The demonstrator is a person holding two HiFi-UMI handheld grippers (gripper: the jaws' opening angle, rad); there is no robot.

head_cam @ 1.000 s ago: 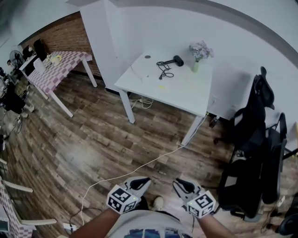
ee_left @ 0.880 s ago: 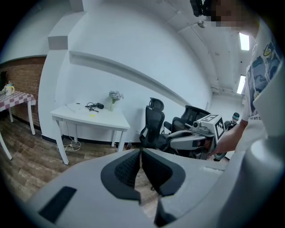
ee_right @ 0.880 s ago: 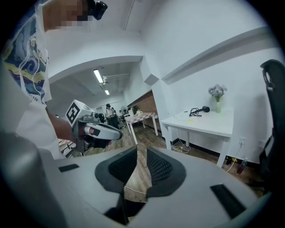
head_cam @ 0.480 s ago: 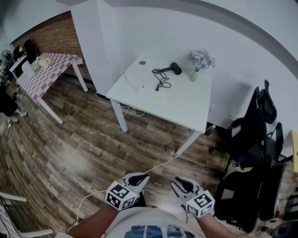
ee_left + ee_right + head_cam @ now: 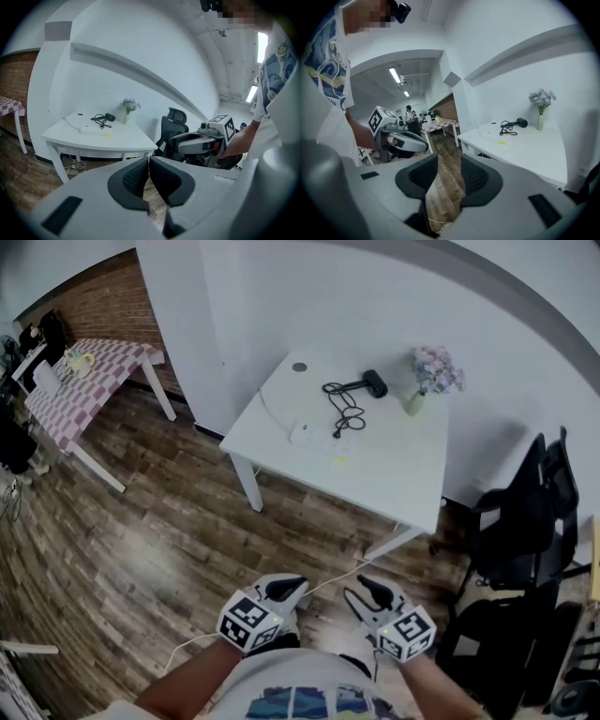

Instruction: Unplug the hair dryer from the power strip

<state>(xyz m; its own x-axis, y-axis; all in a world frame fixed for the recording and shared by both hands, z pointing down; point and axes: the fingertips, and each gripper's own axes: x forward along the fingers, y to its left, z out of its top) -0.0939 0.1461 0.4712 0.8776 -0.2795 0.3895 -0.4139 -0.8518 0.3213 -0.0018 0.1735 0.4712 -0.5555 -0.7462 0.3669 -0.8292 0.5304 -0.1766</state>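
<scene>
The black hair dryer (image 5: 374,382) lies at the back of a white table (image 5: 394,474), and its black cord (image 5: 345,411) runs in loops to a white power strip (image 5: 314,436). Both grippers hang low in front of me, well short of the table. My left gripper (image 5: 284,589) is shut, its pads touching with nothing between them (image 5: 149,172). On my right gripper (image 5: 368,592) the jaws are opening, and only floor shows in the gap (image 5: 449,177). The hair dryer (image 5: 109,116) (image 5: 519,123) is small and far off in both gripper views.
A vase of flowers (image 5: 427,377) stands by the dryer. Black office chairs (image 5: 525,531) crowd the right side. A checkered table (image 5: 89,381) stands at the far left by the brick wall. A white cable (image 5: 323,585) trails over the wooden floor towards the table.
The white table has come nearer and shifted right in the head view as I walked towards it. Both grippers stay low in front of me.
</scene>
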